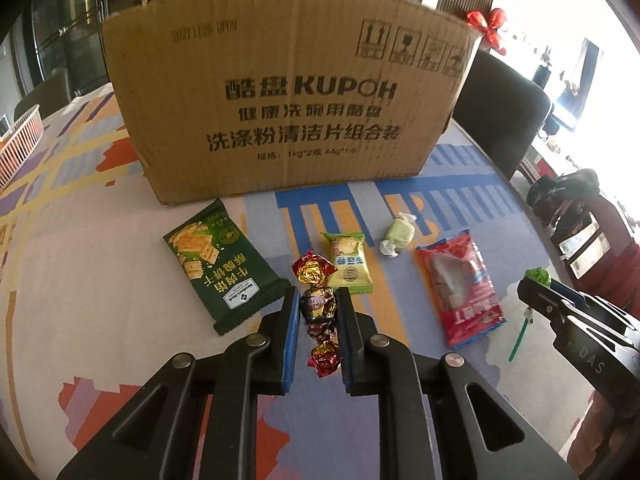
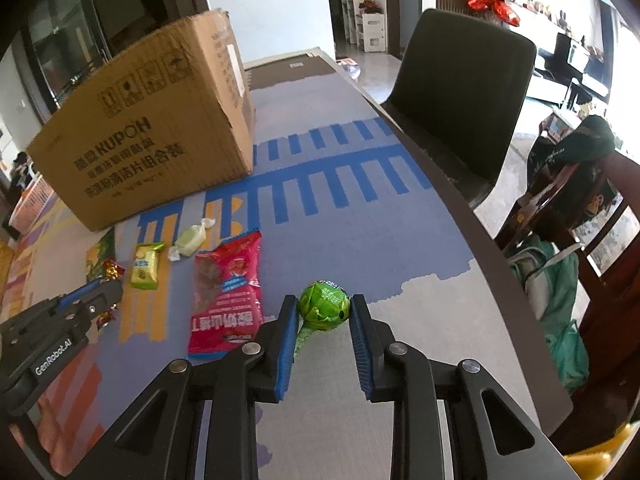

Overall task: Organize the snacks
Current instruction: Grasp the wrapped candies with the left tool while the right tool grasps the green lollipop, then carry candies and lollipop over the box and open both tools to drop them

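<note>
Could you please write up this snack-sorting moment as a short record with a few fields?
left gripper: shut on a red-and-gold wrapped candy
right gripper: shut on a green lollipop
loose on table: green cracker packet, small yellow-green packet, pale green candy, red packet
behind snacks: cardboard box, upright
surface: patterned table mat

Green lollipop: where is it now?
Right wrist view: the green lollipop sits gripped in the right claw, just right of the red snack packet.
</note>
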`<state>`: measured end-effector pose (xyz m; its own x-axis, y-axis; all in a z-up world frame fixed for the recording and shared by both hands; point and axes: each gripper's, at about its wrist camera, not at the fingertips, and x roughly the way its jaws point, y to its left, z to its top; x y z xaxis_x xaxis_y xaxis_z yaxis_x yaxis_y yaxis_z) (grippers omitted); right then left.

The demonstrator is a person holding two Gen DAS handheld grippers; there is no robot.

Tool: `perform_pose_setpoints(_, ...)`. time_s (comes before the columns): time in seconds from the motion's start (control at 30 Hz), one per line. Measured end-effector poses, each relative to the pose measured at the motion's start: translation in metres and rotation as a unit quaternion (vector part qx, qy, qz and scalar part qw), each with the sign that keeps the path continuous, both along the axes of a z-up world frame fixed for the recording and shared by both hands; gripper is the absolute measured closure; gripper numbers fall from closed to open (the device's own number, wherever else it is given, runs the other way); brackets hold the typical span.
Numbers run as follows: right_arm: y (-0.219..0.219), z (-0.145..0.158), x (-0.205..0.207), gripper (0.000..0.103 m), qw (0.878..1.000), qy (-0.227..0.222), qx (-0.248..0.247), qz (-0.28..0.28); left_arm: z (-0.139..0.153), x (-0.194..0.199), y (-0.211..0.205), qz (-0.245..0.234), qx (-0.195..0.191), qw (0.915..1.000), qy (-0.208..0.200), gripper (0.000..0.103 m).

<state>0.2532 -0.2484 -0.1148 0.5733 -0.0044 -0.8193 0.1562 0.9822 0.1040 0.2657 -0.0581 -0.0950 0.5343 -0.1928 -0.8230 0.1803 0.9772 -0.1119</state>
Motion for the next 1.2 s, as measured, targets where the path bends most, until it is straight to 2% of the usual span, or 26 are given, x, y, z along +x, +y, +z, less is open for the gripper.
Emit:
perform_pose_setpoints(0.3,0.014,0.029,-0.011,0.076,0.999,-0.029,0.008,0.035,0.037,-0.019,0.006,-0.003,-0.016,0.9995,-0.028,0.084)
perform_pose_setpoints(0.7,0.034,0.078,-0.019,0.076,0.993,-0.09,0.015,0.081,0.086,-0.03,0.007,-0.01,-0.029,0.9964,-0.079,0.084)
perform_pose_setpoints(1.2,0.06,0.124,0.015,0.076,0.983,-0.134,0.021,0.123,0.134,-0.013,0.022,0.006,-0.033,0.9905,-0.133,0.084)
